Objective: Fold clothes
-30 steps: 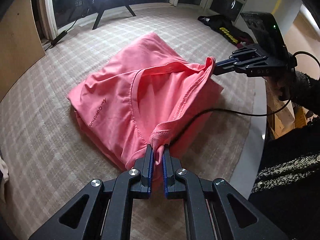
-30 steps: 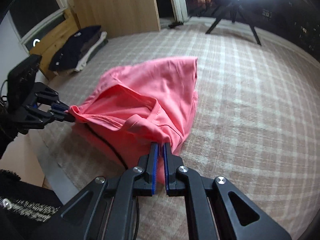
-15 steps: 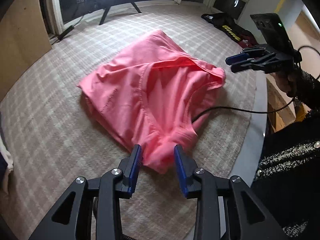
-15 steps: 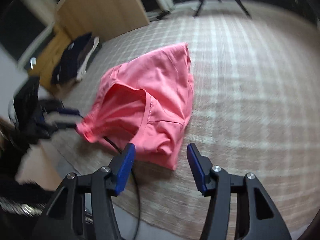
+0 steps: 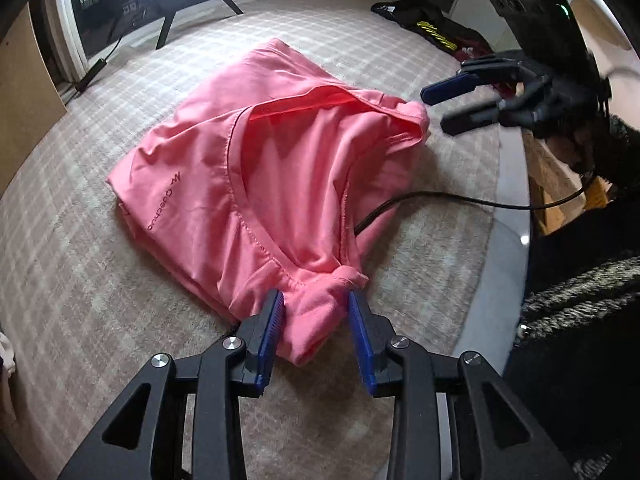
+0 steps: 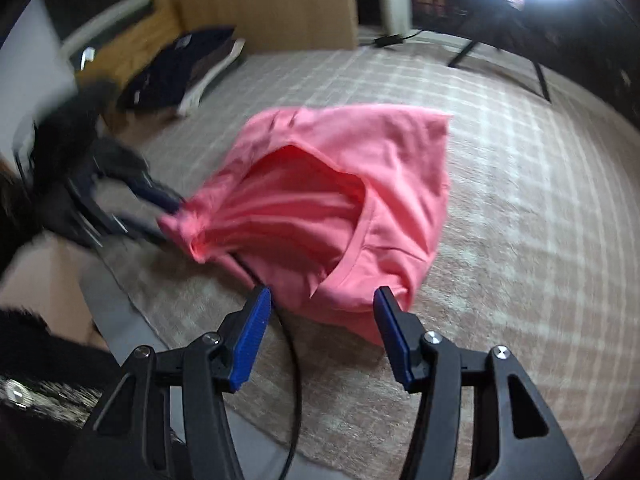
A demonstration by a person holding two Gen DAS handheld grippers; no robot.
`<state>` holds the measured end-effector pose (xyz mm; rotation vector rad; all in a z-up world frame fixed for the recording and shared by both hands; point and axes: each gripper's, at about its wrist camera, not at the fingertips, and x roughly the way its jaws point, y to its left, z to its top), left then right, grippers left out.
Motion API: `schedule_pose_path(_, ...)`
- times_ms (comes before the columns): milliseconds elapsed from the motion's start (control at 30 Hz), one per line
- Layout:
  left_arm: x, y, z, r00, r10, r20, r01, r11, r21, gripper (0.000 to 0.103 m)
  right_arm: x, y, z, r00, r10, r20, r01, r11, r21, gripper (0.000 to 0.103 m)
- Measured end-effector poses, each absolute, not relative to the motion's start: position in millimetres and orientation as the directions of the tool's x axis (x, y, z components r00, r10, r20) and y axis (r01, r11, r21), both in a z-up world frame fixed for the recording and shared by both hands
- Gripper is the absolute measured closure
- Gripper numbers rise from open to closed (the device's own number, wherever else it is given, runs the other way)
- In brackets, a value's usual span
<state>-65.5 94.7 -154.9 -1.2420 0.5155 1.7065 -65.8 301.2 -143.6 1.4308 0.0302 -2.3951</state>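
Pink cloth fills the middle of the left wrist view: a folded pink shirt (image 5: 256, 168) lies on a checked beige carpet (image 5: 80, 272). The left gripper (image 5: 316, 334) stands wide open, and the near corner of the shirt sits loose between its blue fingers (image 5: 270, 332); it holds nothing. At the far corner of the shirt the right gripper (image 5: 444, 108) is also open, just beside the cloth. A black cable (image 5: 440, 198) comes out from under the shirt's right side. To the left and behind, the carpet has free room; to the right its edge is near.

From the right wrist view, which is blurred, the right gripper (image 6: 322, 328) is open and empty, with the shirt (image 6: 392, 168) just ahead of it. Only this view shows the dark folded clothes (image 6: 180, 68) well apart, beside a wooden panel (image 6: 272, 0).
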Motion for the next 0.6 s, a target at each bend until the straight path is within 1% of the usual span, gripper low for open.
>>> schedule_pose_path(67,-69,77,-136,0.013,0.496,-0.868,-0.827,-0.483,-0.288,0.071,-64,301,-140,-0.418,-0.281,-0.864,0.322,-0.935,0.148,0.054)
schedule_pose_path(100,-70,68,-125,0.014,0.502,-0.865,-0.820,-0.490,-0.298,0.071,-62,306,-133,-0.433,-0.285,-0.855,0.319,-0.936,0.151,0.054)
schedule_pose_path(167,-69,42,-93,-0.068,0.490,-0.869,-0.826,-0.517,-0.227,0.071,-58,315,-119,-0.462,-0.292,-0.837,0.316,-0.937,0.152,0.054)
schedule_pose_path(267,-72,24,-77,-0.089,0.464,-0.881,-0.820,-0.537,-0.200,0.071,-55,312,-119,-0.471,-0.275,-0.838,0.385,-0.919,0.085,0.054)
schedule_pose_path(333,-64,38,-83,-0.082,0.455,-0.887,-0.855,-0.490,-0.172,0.070,-60,304,-131,-0.444,-0.278,-0.852,0.439,-0.896,0.064,0.054)
schedule_pose_path(367,-60,47,-88,-0.072,0.455,-0.887,-0.872,-0.460,-0.166,0.065,-63,299,-137,-0.438,-0.269,-0.858,0.458,-0.888,0.044,0.054)
schedule_pose_path(467,-48,86,-115,-0.021,0.449,-0.893,-0.912,-0.375,-0.166,0.065,-72,292,-152,-0.441,-0.230,-0.868,0.478,-0.878,-0.010,0.054)
schedule_pose_path(533,-52,102,-129,-0.004,0.466,-0.885,-0.915,-0.359,-0.184,0.065,-77,289,-161,-0.439,-0.191,-0.878,0.481,-0.875,-0.050,0.054)
schedule_pose_path(567,-54,110,-136,0.004,0.474,-0.881,-0.916,-0.351,-0.193,0.065,-80,288,-166,-0.437,-0.173,-0.883,0.484,-0.872,-0.069,0.059)
schedule_pose_path(600,-59,114,-142,0.013,0.474,-0.881,-0.912,-0.356,-0.205,0.065,-82,288,-170,-0.431,-0.164,-0.887,0.491,-0.868,-0.078,0.067)
